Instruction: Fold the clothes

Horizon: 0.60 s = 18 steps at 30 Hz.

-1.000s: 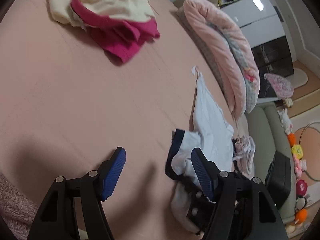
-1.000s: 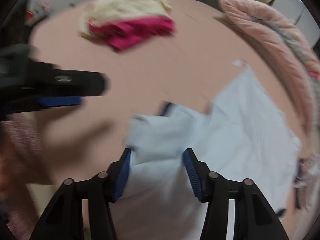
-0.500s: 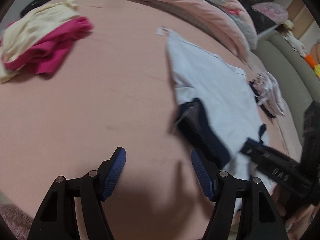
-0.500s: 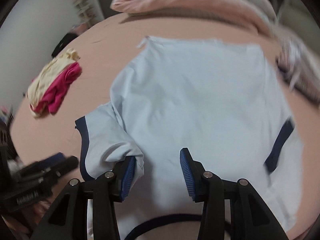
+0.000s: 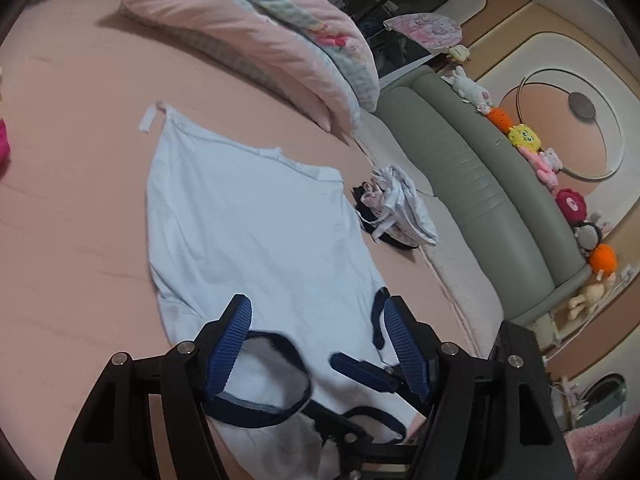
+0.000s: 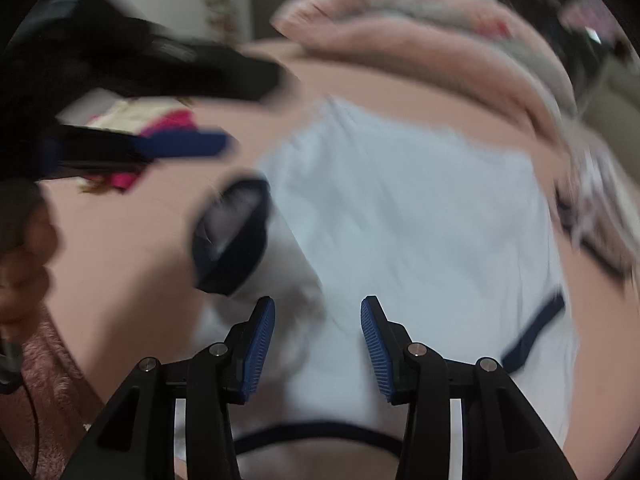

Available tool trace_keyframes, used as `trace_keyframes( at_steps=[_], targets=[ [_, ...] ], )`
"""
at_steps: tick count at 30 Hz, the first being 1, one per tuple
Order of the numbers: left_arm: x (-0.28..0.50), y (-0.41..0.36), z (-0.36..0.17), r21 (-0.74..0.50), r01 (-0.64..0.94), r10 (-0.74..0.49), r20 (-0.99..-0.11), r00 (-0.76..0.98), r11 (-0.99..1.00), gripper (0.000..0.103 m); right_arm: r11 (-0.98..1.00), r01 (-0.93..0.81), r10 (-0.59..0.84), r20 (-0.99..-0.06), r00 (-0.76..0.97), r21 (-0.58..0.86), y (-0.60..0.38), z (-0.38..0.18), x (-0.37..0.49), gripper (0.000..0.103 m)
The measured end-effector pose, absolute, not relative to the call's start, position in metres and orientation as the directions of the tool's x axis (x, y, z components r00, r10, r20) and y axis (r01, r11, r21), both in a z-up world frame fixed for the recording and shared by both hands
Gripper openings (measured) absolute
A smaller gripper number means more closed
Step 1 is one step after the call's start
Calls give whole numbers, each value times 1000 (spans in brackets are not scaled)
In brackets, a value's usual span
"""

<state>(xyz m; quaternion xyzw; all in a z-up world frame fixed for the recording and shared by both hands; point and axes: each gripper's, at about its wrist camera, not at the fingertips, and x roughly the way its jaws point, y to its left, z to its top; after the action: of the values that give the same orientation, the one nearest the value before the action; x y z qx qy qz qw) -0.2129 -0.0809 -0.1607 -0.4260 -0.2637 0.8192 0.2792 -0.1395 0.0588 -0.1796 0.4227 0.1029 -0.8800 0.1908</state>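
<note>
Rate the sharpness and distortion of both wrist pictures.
Left wrist view: mostly sharp, strong fisheye bending, dark corners; light blue shirt and folded pink quilt read clearly. Right wrist view: heavy motion blur on the shirt and the left gripper; only the right gripper stays crisp.

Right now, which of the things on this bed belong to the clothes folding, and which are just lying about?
Part of the job:
- pale blue T-shirt with navy trim, spread flat
- left hand-held gripper, open over its collar
- right hand-held gripper, jaws opening over the shirt
- cream and pink clothes pile
- small crumpled garment

Just lying about:
- rolled pink quilt
- plush toys
- grey-green headboard
</note>
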Motion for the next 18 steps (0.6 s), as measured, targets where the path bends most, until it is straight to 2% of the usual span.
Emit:
trace_keyframes(
  at_steps=[3, 5, 7, 9, 14, 18],
  targets=[
    [-215, -94, -176, -646, -113, 606, -621, -497, -755, 67, -927, 375, -200, -809, -552, -27, 54, -192, -167, 50],
    [-211, -110, -180, -643, -69, 580, -632, -514, -763, 67, -954, 293, -206, -832, -514, 55, 66, -200, -189, 50],
    [-207, -122, -191, -601, -23, 537, -695, -477, -799, 67, -967, 208, -233, -835, -498, 146, 84, -202, -202, 50],
    [-205, -126, -202, -537, 9, 480, -761, -436, -843, 67, -974, 173, -213, -836, -505, 143, 93, -201, -205, 50],
    [-204, -109, -218, -309, 8, 282, -879, -384, -951, 65, -989, 113, -138, -851, -507, 93, 110, -202, -195, 50],
    [-219, -62, -206, -175, -105, 203, -856, -475, -979, 65, -982, 102, -191, -866, -462, 161, 118, -201, -186, 50]
  ],
)
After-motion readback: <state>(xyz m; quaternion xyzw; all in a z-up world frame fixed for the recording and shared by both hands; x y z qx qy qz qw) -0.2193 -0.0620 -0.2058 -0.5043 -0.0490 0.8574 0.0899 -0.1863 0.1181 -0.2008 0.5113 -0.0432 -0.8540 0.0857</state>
